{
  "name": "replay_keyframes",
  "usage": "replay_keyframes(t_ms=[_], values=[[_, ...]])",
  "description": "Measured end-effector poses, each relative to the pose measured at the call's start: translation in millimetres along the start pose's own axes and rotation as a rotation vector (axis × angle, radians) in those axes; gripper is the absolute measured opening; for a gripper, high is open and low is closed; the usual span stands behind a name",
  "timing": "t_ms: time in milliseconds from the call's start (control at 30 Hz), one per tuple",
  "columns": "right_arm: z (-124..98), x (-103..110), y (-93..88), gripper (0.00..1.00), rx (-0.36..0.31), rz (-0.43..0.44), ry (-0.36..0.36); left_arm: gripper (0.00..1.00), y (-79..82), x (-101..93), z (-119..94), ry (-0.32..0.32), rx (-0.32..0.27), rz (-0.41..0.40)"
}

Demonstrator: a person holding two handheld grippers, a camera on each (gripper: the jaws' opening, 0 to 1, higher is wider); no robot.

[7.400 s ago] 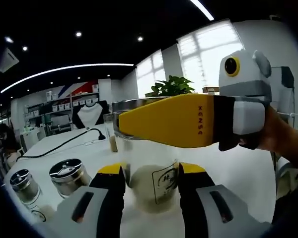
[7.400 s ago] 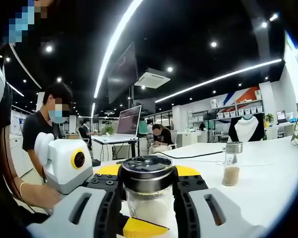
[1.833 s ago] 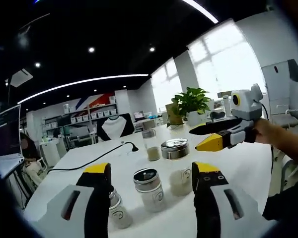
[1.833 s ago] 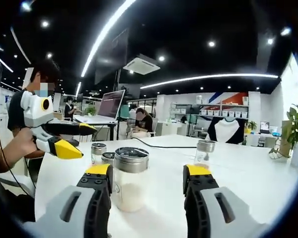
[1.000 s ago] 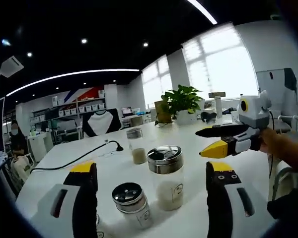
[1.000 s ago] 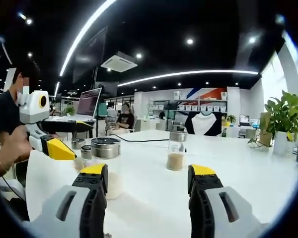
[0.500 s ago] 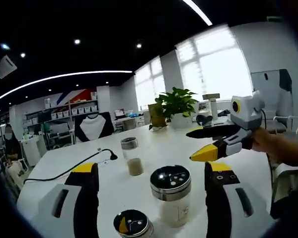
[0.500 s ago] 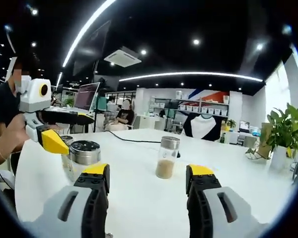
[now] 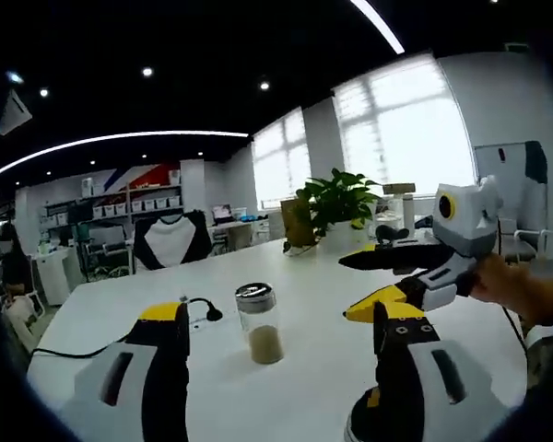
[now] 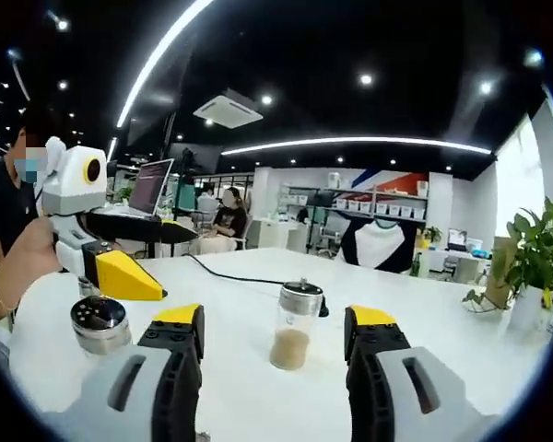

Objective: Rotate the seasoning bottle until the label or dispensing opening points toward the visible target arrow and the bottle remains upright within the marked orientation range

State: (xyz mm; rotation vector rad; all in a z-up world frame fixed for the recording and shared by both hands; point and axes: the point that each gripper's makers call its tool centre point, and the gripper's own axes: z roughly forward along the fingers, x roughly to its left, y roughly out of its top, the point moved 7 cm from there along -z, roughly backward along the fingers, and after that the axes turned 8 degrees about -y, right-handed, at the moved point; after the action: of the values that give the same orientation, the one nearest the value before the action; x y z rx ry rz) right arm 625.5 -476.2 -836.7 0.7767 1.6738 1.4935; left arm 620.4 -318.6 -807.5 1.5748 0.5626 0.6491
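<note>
One clear glass seasoning bottle with a metal cap and brown powder stood upright on the white table, ahead of both grippers. The left gripper and right gripper hovered level, jaws wide apart and empty. Since half a second earlier, the wide steel-lidded jar had slid toward the left gripper view's lower edge.

- White desk carries a glass shaker of brown powder.
- Black cable lies across it.
- Metal-lidded jar stands nearby.
- Potted plant at the far edge.
</note>
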Motion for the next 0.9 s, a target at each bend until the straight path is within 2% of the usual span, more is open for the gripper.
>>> replay_keyframes(t_ms=[133, 167, 200, 300, 400, 467, 500, 600, 767, 900], values=[[15, -4, -2.4, 0.60, -0.003, 0.003, -0.010, 0.86, 12.2, 9.9, 14, 0.010, -0.018, 0.014], [21, -10, -3.7, 0.60, -0.005, -0.001, -0.053, 0.85, 15.5, 15.9, 17, 0.021, -0.028, 0.015], [24, -13, -4.5, 0.60, -0.004, 0.003, -0.067, 0.83, 18.0, 21.6, 20, 0.066, -0.055, 0.000], [33, -17, -6.3, 0.60, -0.014, 0.052, -0.060, 0.83, 16.9, 27.3, 26, 0.058, -0.057, -0.014], [43, -18, -9.6, 0.60, -0.003, 0.044, -0.061, 0.85, 12.3, 29.0, 31, 0.044, -0.040, -0.036], [49, -19, -10.8, 0.60, 0.000, 0.029, -0.065, 0.84, 9.5, 42.7, 35, 0.141, -0.020, -0.070], [52, -19, -11.3, 0.60, 0.004, 0.026, -0.070, 0.85, 10.1, 45.7, 36, 0.154, -0.017, -0.073], [58, -21, -13.5, 0.60, 0.003, 0.016, -0.074, 0.85, 12.0, 39.2, 33, 0.120, -0.067, -0.102], [68, -22, -20.9, 0.60, 0.013, 0.021, -0.075, 0.85, 7.4, 56.5, 38, 0.125, -0.006, -0.051], [80, -20, -25.9, 0.59, 0.026, 0.039, -0.080, 0.86, 5.5, 57.4, 38, 0.081, -0.015, -0.060]])
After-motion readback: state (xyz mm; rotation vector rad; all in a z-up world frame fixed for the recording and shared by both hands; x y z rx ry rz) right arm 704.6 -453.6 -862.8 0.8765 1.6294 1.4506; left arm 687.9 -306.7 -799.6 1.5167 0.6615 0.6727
